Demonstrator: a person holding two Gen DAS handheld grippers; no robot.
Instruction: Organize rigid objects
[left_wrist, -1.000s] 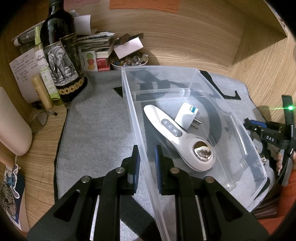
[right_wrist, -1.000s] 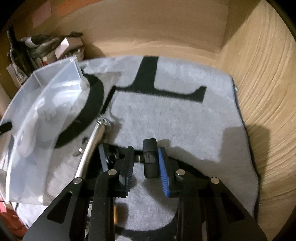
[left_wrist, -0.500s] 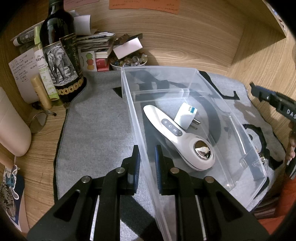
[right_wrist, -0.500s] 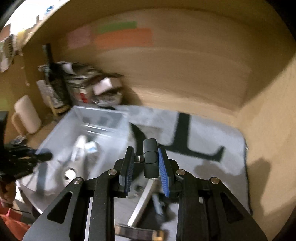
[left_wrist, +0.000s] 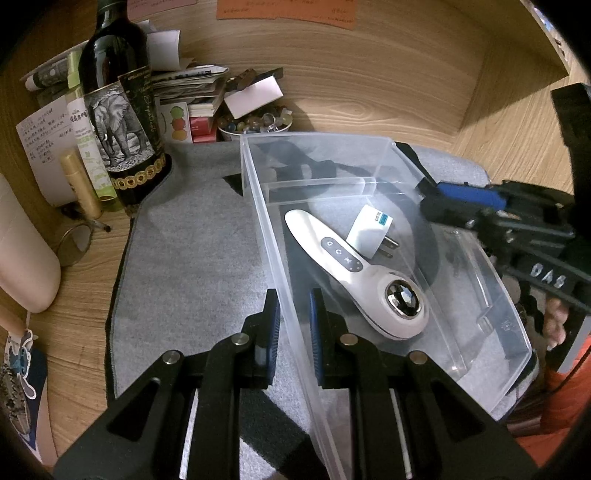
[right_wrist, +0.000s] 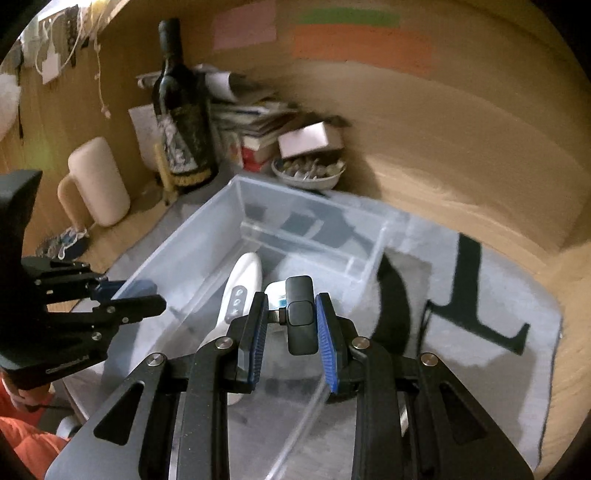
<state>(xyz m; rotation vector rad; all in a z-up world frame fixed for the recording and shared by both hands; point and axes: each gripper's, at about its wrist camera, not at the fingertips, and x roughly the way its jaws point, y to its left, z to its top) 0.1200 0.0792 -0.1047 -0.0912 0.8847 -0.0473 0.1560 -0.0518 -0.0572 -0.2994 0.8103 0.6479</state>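
Clear plastic, the rectangular storage bin (left_wrist: 369, 155) is sitting on a grey mat (left_wrist: 195, 258), its near wall pinched by the left tongs (left_wrist: 293, 325). Inside are lying a white handheld massager (left_wrist: 354, 269) and a white plug adapter (left_wrist: 371, 230). The right tongs (right_wrist: 291, 328) are gripping a small black rectangular device (right_wrist: 301, 314), hovering over the bin.
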